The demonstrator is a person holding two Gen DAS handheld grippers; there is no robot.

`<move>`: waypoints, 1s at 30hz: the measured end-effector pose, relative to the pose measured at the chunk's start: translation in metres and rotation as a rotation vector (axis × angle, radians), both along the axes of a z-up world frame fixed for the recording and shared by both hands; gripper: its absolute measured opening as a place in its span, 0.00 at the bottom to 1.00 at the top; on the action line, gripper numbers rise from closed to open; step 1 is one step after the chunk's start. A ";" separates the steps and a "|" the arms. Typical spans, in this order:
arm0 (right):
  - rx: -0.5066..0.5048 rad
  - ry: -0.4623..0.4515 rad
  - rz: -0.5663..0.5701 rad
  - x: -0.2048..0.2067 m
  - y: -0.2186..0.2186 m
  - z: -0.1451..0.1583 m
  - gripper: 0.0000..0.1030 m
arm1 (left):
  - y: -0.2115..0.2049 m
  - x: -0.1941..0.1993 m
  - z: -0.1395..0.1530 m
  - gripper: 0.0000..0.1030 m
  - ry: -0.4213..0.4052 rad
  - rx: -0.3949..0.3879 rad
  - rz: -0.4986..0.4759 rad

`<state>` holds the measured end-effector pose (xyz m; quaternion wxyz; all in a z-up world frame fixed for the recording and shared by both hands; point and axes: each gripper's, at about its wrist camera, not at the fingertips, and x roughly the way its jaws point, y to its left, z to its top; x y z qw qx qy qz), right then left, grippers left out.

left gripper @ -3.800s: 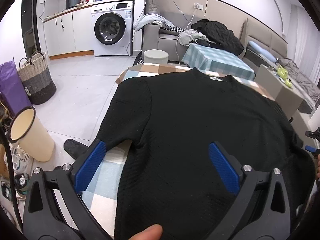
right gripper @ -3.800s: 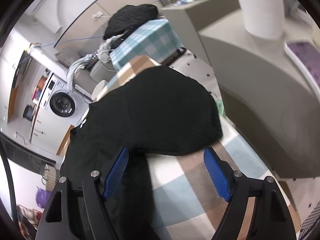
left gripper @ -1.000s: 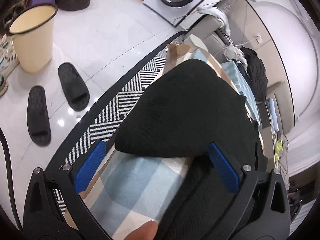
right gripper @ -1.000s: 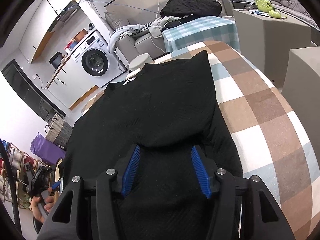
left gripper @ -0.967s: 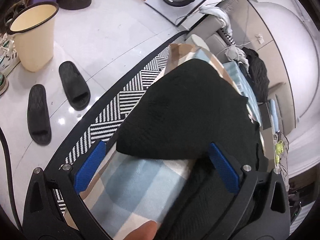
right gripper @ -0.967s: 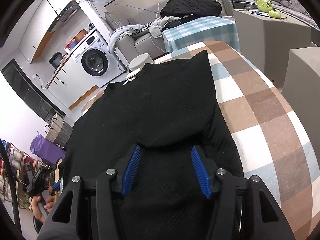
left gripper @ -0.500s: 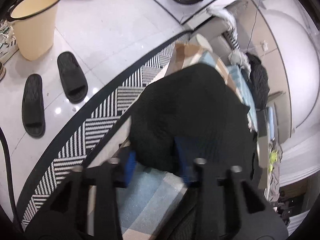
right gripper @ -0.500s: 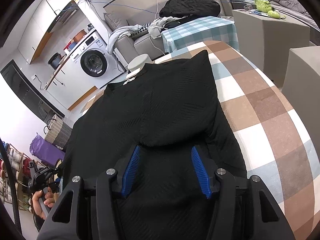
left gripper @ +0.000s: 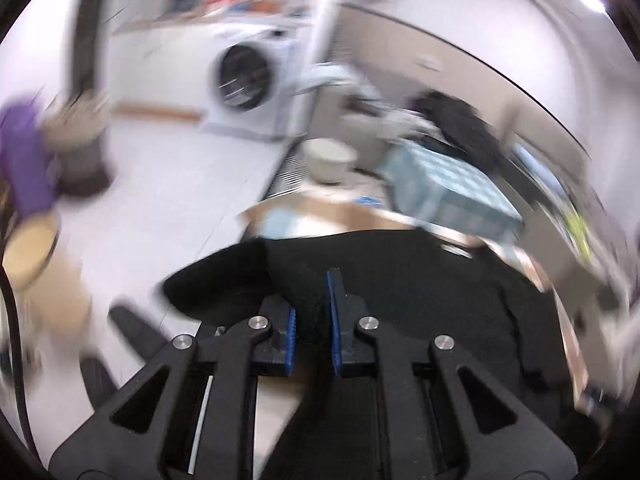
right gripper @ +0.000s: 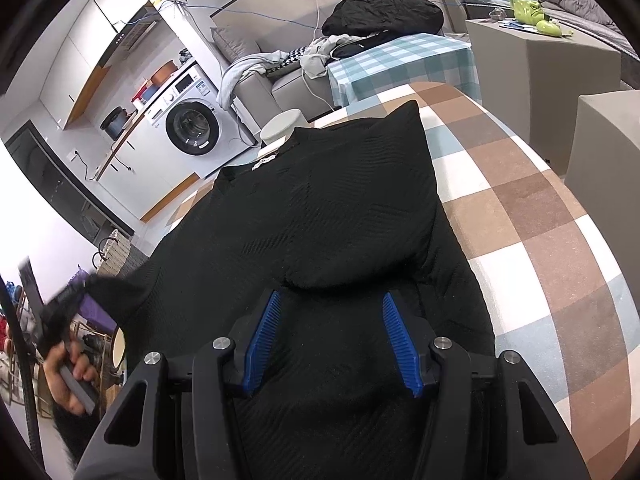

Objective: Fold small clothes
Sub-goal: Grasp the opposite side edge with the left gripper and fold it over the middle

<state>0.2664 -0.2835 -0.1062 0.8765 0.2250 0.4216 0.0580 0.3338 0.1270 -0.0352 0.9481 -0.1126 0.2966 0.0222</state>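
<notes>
A black knit sweater (right gripper: 320, 216) lies on a checked table (right gripper: 540, 216), neck toward the far side, its right sleeve folded over the body. My left gripper (left gripper: 312, 312) is shut on the black left sleeve (left gripper: 304, 300) and holds it lifted; this view is blurred. The sleeve and that gripper also show in the right wrist view (right gripper: 64, 312). My right gripper (right gripper: 328, 332) is open, its blue pads over the folded sleeve's cuff, holding nothing.
A washing machine (right gripper: 192, 128) stands at the back left. A grey sofa with clothes (right gripper: 376, 12) and a small checked table (right gripper: 404, 64) are beyond. A cream bin (left gripper: 28, 256) and dark slippers (left gripper: 132, 328) are on the floor at left.
My left gripper has closed on the left sleeve and swung up with it, tilting the view from the floor toward the room. My right gripper has stayed in place, open.
</notes>
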 end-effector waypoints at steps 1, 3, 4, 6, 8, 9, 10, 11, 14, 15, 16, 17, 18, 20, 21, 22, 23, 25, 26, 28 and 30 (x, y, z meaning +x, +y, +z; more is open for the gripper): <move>0.000 -0.002 -0.002 -0.001 -0.001 0.000 0.53 | -0.023 0.005 0.005 0.10 -0.010 0.026 -0.078; -0.001 -0.003 -0.005 -0.002 -0.002 0.001 0.53 | -0.063 0.013 0.004 0.11 0.010 0.049 -0.230; -0.001 -0.002 -0.009 -0.003 -0.004 0.001 0.53 | -0.075 0.013 0.001 0.15 0.011 0.038 -0.277; -0.001 0.003 -0.016 -0.005 -0.006 -0.001 0.53 | -0.097 0.015 -0.010 0.27 0.052 0.004 -0.379; 0.001 0.008 -0.024 -0.007 -0.008 -0.002 0.53 | -0.104 0.013 -0.021 0.38 0.091 -0.012 -0.392; 0.001 0.008 -0.025 -0.008 -0.009 -0.002 0.53 | -0.105 0.010 -0.025 0.38 0.094 -0.020 -0.390; -0.001 0.008 -0.028 -0.009 -0.010 -0.002 0.53 | -0.102 0.008 -0.028 0.42 0.100 -0.027 -0.377; 0.000 0.007 -0.030 -0.010 -0.011 -0.002 0.53 | -0.097 0.006 -0.031 0.45 0.109 -0.034 -0.353; 0.011 0.005 -0.031 -0.010 -0.013 -0.004 0.53 | -0.082 0.014 -0.038 0.56 0.133 -0.055 -0.261; 0.015 0.005 -0.029 -0.009 -0.013 -0.004 0.53 | -0.074 0.015 -0.047 0.56 0.148 -0.060 -0.234; 0.018 0.006 -0.026 -0.009 -0.013 -0.004 0.53 | -0.071 0.024 -0.052 0.56 0.171 -0.073 -0.213; 0.023 0.008 -0.023 -0.009 -0.013 -0.005 0.53 | -0.069 0.036 -0.058 0.56 0.210 -0.091 -0.194; 0.026 0.007 -0.022 -0.009 -0.013 -0.005 0.53 | -0.059 0.043 -0.070 0.56 0.232 -0.111 -0.185; 0.028 0.007 -0.023 -0.011 -0.014 -0.006 0.53 | -0.051 0.056 -0.084 0.56 0.252 -0.139 -0.170; 0.029 0.010 -0.029 -0.012 -0.015 -0.007 0.53 | -0.049 0.063 -0.088 0.56 0.261 -0.149 -0.152; 0.032 0.013 -0.036 -0.013 -0.017 -0.007 0.53 | -0.046 0.067 -0.093 0.56 0.262 -0.166 -0.143; 0.039 0.019 -0.047 -0.013 -0.019 -0.007 0.53 | -0.046 0.074 -0.095 0.56 0.250 -0.189 -0.140; 0.046 0.021 -0.059 -0.014 -0.021 -0.007 0.53 | -0.053 0.085 -0.097 0.56 0.230 -0.181 -0.151; 0.046 0.020 -0.064 -0.014 -0.022 -0.006 0.53 | -0.061 0.093 -0.096 0.56 0.227 -0.157 -0.163; 0.042 0.017 -0.062 -0.014 -0.021 -0.004 0.53 | -0.090 0.104 -0.090 0.56 0.200 -0.139 -0.267; 0.038 0.012 -0.060 -0.014 -0.021 -0.002 0.53 | -0.115 0.104 -0.080 0.56 0.179 -0.124 -0.380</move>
